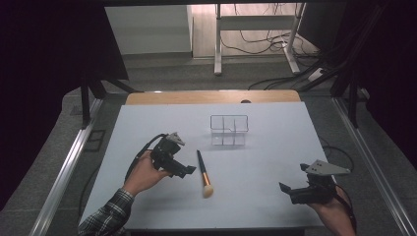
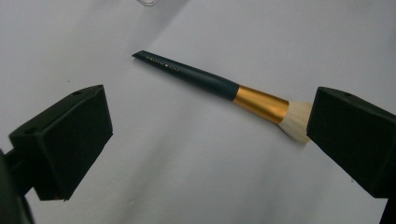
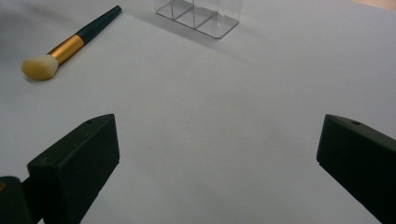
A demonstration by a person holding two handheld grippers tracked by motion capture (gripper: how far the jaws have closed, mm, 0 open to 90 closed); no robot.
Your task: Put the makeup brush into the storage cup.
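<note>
1. A makeup brush point(image 1: 203, 174) lay flat on the white table point(image 1: 265, 196), near the front and a bit left of the middle.
2. The brush had a dark green handle, a gold band and a soft, pale tuft of hair. The tuft pointed toward the person and the thin end pointed away.
3. In the left gripper view, tiny gold writing ran along the brush handle point(image 2: 161, 65). It was too small to read.
4. A clear plastic box point(image 1: 228, 130) stood past the brush, near the middle of the table. Thin clear walls cut it into small parts. How many parts there were could not be told for sure.
5. The box held nothing.
6. The brush and the box were apart and did not touch.
7. The left gripper point(image 1: 184, 170) was in the person's left hand point(image 1: 143, 174), just to the left of the brush. It was near the handle but did not touch it.
8. The left gripper's jaws were spread wide and held nothing. In its own view the brush lay across the gap between them, on the table farther on.
9. The right gripper point(image 1: 287, 189) was in the person's right hand point(image 1: 334, 212), near the front right of the table, well apart from the brush and the box.
10. Its jaws were spread wide too, with bare table between them.
</note>
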